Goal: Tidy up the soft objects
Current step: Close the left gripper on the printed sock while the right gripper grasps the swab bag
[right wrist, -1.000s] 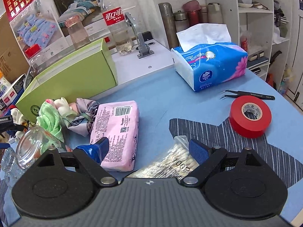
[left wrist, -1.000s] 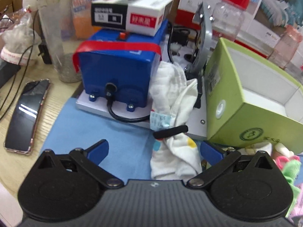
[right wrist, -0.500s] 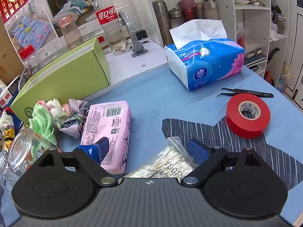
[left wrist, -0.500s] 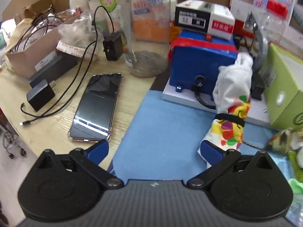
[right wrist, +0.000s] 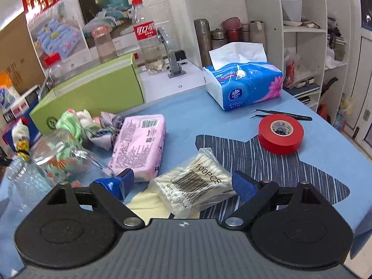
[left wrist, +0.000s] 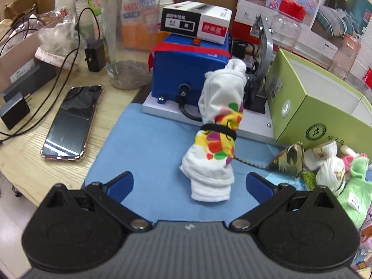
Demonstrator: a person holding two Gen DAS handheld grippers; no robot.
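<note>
On the blue mat, a banded white cloth roll point(left wrist: 217, 137) lies ahead of the wide-open left gripper point(left wrist: 189, 181); the right gripper point(right wrist: 182, 181) is also wide, so advance squarely and close near the band.

L claw point(left wrist: 189, 184) & R claw point(right wrist: 182, 182) agape

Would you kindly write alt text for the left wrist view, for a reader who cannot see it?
The open left gripper faces a white sock bundle with colourful patches, bound by a black hair tie, on a blue mat. Behind it sits a blue machine; a green box stands right, a phone lies left.
</note>
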